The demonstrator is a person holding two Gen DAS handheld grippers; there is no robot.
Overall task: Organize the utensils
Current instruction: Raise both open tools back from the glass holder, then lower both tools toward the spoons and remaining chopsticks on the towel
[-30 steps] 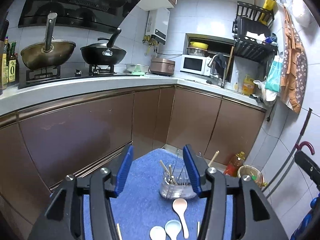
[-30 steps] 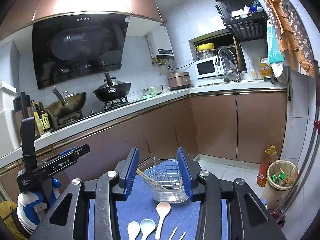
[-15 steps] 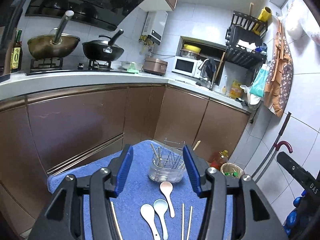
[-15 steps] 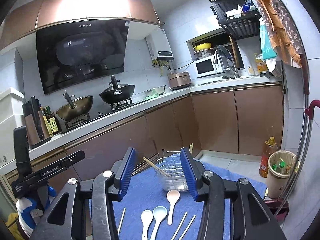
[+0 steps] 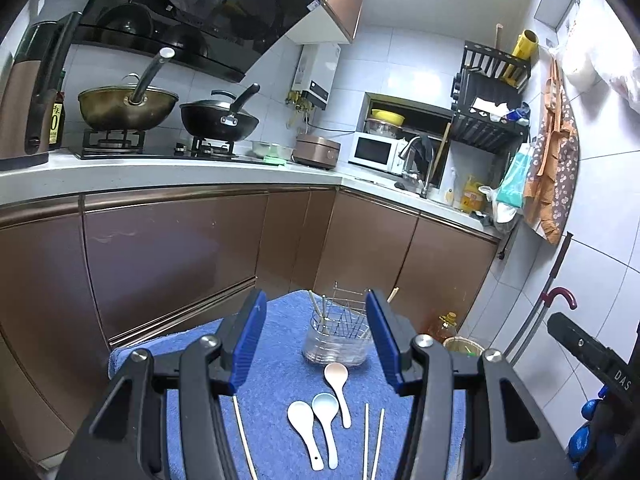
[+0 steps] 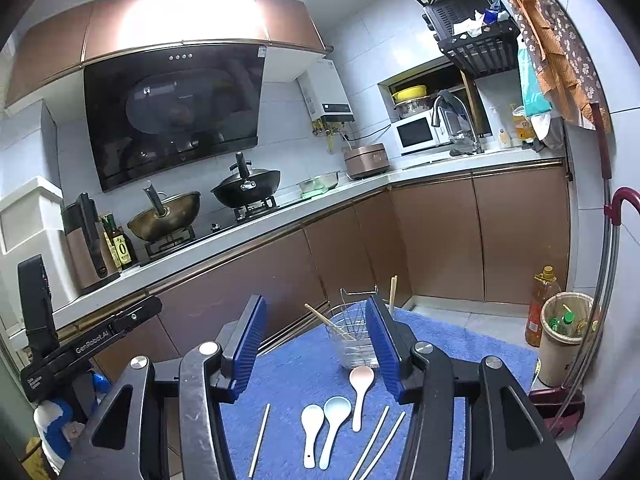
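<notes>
A clear plastic utensil holder with a wire insert (image 5: 337, 336) is standing on a blue towel-covered table (image 5: 276, 392), just below the middle of the left wrist frame, with a few wooden chopsticks already leaning inside it. In front of it, lower in the frame, a pink ceramic soup spoon (image 5: 338, 384), a pale blue ceramic soup spoon (image 5: 326, 420) and a white ceramic soup spoon (image 5: 305, 426) are lying close together. A pair of loose wooden chopsticks (image 5: 372, 440) is lying just right of them, and a single wooden chopstick (image 5: 243, 432) is lying well to their left.

The left gripper (image 5: 316, 340) is hanging above the table with its blue pads spread wide and nothing between them. The right gripper (image 6: 316, 340) is likewise gaping open and empty, framing the holder (image 6: 354, 340) and spoons.

Only the right wrist view is showing the other gripper's black body at the lower left, plus a beige waste bin (image 6: 562, 340) and an amber oil bottle (image 6: 538, 308) on the floor at right. The left wrist view is showing those two mostly hidden behind its right finger.
</notes>
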